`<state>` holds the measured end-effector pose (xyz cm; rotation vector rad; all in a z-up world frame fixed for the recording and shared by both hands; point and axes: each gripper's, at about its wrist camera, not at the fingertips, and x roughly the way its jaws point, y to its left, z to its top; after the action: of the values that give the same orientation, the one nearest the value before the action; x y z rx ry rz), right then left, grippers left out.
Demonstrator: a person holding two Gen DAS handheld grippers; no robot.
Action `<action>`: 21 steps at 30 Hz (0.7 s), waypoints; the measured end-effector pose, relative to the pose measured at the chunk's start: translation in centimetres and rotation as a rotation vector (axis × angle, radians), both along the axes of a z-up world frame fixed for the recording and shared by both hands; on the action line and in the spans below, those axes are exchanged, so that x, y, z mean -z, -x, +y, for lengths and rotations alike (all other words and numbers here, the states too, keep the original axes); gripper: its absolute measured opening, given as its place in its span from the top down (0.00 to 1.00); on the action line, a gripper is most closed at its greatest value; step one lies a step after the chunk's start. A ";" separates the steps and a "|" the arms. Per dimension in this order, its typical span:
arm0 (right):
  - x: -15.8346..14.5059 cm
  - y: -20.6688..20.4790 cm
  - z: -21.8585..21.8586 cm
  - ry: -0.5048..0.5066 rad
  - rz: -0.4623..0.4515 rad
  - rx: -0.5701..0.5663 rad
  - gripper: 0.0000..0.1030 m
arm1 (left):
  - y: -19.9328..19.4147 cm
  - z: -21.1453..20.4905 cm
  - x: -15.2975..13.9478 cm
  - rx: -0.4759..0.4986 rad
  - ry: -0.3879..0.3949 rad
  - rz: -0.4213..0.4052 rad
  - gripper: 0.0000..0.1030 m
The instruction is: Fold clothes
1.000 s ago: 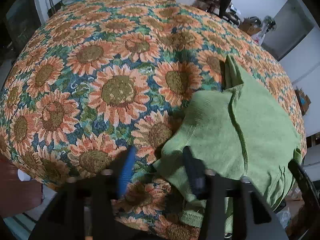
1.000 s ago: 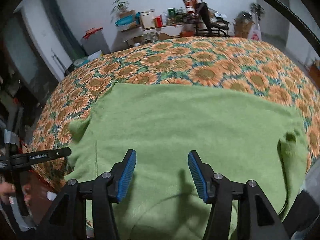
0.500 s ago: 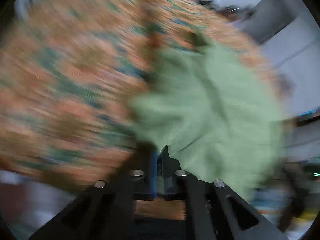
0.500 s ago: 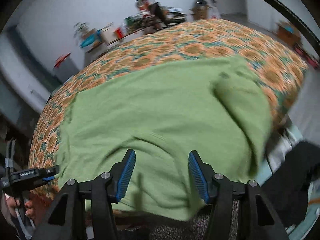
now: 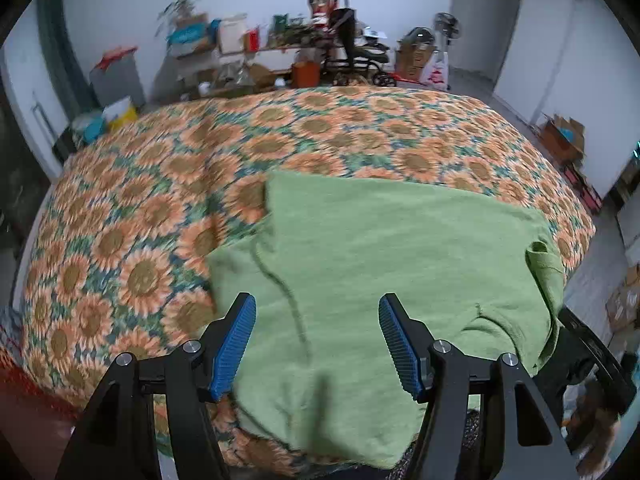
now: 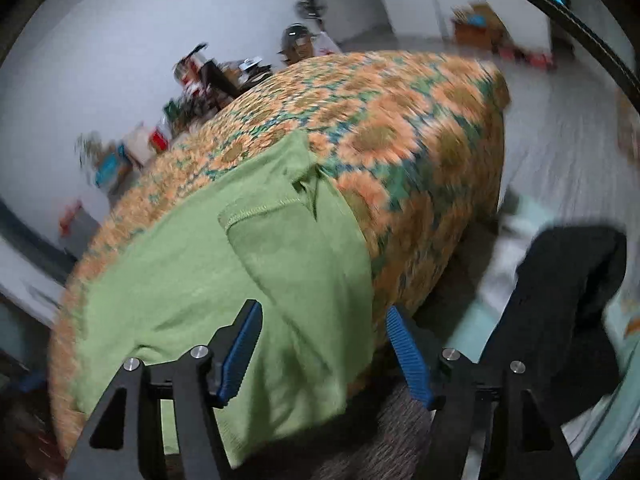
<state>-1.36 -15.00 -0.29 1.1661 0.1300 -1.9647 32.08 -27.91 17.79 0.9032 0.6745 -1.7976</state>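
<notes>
At the bottom of the left wrist view the left gripper point(image 5: 318, 344) has its blue fingers point(image 5: 234, 346) spread; they have just been opening, and nothing is pinched between them, the cloth simply lying below and beyond the gap. In the right wrist view the right gripper point(image 6: 326, 356) is likewise released, its jaws having just widened, with green fabric showing behind the gap but not pressed by either pad.

Beyond the fingers lies the green shirt point(image 5: 400, 248), spread mostly flat across the lower centre and right of the left view, on the near part of the surface under a sunflower cloth point(image 5: 132, 240). Its near edge droops over the surface's front edge. In the right view a sleeve point(image 6: 280, 240), its stitched hem showing, lies doubled over the body toward the centre of the frame.

The shirt looks like a soft, light knit: limp, prone to sagging and bunching, not slippery or fragile. It would best be pinched at a hem, corner or sleeve edge, taking both layers, and dragged low to keep the fold flat.

Farther up, the sunflower cloth runs bare to cluttered shelves point(image 5: 248, 44) against the wall.
</notes>
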 end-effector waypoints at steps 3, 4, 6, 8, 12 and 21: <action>0.6 0.2 -2.5 -0.003 0.068 -0.062 0.63 | 0.4 0.1 1.1 0.006 -0.057 -0.001 0.37; 0.8 0.6 -2.8 -0.005 0.068 -0.057 0.80 | 0.3 0.2 1.3 -0.006 -0.067 -0.011 0.37; 1.0 1.9 -2.2 0.023 0.021 -0.017 0.93 | -0.7 -0.8 2.5 -0.052 -0.078 -0.039 0.37; 0.8 3.3 0.4 0.106 -0.061 0.077 0.94 | -1.9 -2.3 4.0 -0.113 -0.100 -0.063 0.37; 2.2 4.6 5.6 0.155 -0.170 0.268 0.88 | -4.9 -3.8 6.2 -0.212 -0.182 -0.089 0.37; 3.6 5.5 6.0 0.141 -0.230 0.250 0.44 | -6.4 -4.7 8.2 -0.222 -0.240 -0.079 0.37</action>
<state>-6.82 -9.00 -3.92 1.3555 -0.2821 -1.9972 38.47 -32.61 9.63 1.0104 0.9157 -1.4982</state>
